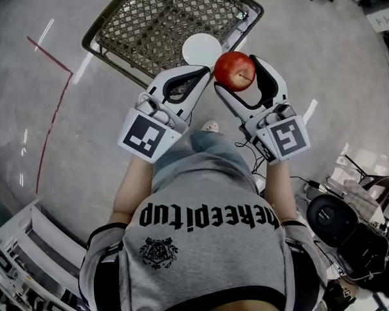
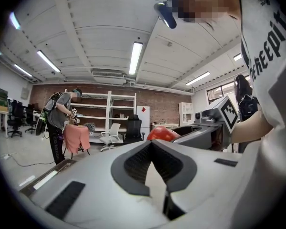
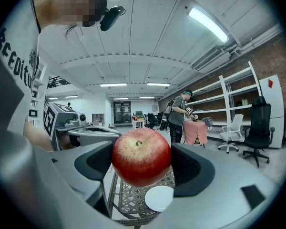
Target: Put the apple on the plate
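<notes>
Apple [image 1: 234, 70] question: where's it at right now, on the plate or what?

Reply: nope, it's up in the air. The right gripper [image 1: 238, 76] is clamped on it, one jaw on each side. In the right gripper view the apple [image 3: 141, 156] fills the middle between the dark pads [image 3: 97, 163], with the stem dimple turned toward the camera.

OP: ok, and the plate?

Reply: the white plate [image 1: 201, 48] sits on a woven table [image 1: 155, 18], close to the table edge nearest the person holding the grippers. In the head view it's at about 10 o'clock from the apple and they look just beside each other, but they're apart, since the apple hangs above the table. From the right gripper view the plate [image 3: 159, 198] peeks out at 5 o'clock under the apple.

OP: and the left one?

Reply: the left gripper [image 1: 204, 73] is squeezed closed on nothing, tips meeting, at roughly 9 o'clock of the apple. In its own view the left gripper [image 2: 153, 149] has its jaws together, and the apple [image 2: 161, 134] shows just past them at 1 o'clock as a red lump. Both marker cubes [image 1: 146, 137] face up at the head camera. There's also another person [image 2: 62, 118] way off by some shelves [image 2: 109, 111].
</notes>
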Action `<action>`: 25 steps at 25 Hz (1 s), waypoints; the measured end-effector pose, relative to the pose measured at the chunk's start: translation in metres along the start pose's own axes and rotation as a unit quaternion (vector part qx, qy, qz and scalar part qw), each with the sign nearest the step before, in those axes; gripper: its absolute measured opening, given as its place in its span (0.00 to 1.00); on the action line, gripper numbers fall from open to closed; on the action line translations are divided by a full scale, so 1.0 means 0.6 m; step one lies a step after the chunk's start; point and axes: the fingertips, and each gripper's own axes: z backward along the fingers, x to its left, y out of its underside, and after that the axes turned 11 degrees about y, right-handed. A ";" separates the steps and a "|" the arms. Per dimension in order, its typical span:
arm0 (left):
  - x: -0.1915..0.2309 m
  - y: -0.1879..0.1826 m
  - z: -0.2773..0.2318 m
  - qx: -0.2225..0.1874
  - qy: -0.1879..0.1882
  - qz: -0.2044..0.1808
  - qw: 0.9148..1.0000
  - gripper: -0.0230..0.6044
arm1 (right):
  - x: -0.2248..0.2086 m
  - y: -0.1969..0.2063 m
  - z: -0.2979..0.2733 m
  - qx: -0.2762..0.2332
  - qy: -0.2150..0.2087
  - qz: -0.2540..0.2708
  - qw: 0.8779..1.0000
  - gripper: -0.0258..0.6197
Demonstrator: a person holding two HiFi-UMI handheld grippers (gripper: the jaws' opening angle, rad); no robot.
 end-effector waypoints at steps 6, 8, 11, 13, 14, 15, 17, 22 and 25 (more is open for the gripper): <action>-0.002 0.006 -0.004 0.005 -0.042 0.005 0.999 0.07 | -0.015 0.007 -0.005 -0.002 -0.032 -0.004 0.999 0.66; -0.004 0.009 -0.003 0.008 -0.055 0.006 0.998 0.07 | -0.017 0.009 -0.006 -0.004 -0.041 -0.008 0.999 0.66; -0.013 0.016 -0.002 0.012 -0.068 0.010 0.998 0.07 | -0.020 0.014 -0.002 -0.007 -0.049 -0.013 0.999 0.66; -0.020 0.018 -0.002 0.015 -0.072 0.012 0.997 0.07 | -0.022 0.016 -0.001 -0.008 -0.052 -0.017 0.998 0.66; -0.021 0.019 -0.002 0.016 -0.073 0.013 0.997 0.07 | -0.023 0.017 -0.002 -0.008 -0.053 -0.019 0.998 0.66; -0.021 0.019 -0.002 0.017 -0.075 0.013 0.997 0.07 | -0.024 0.019 -0.005 -0.007 -0.053 -0.021 0.998 0.66; -0.016 0.020 -0.001 0.016 -0.078 0.015 0.997 0.07 | -0.027 0.023 -0.012 -0.004 -0.053 -0.024 0.998 0.66; 0.000 0.025 0.000 0.021 -0.081 0.020 0.996 0.07 | -0.034 0.028 -0.031 -0.001 -0.051 -0.035 0.998 0.66; 0.012 0.025 -0.004 0.022 -0.076 0.024 0.997 0.07 | -0.038 0.027 -0.043 0.003 -0.046 -0.037 0.998 0.66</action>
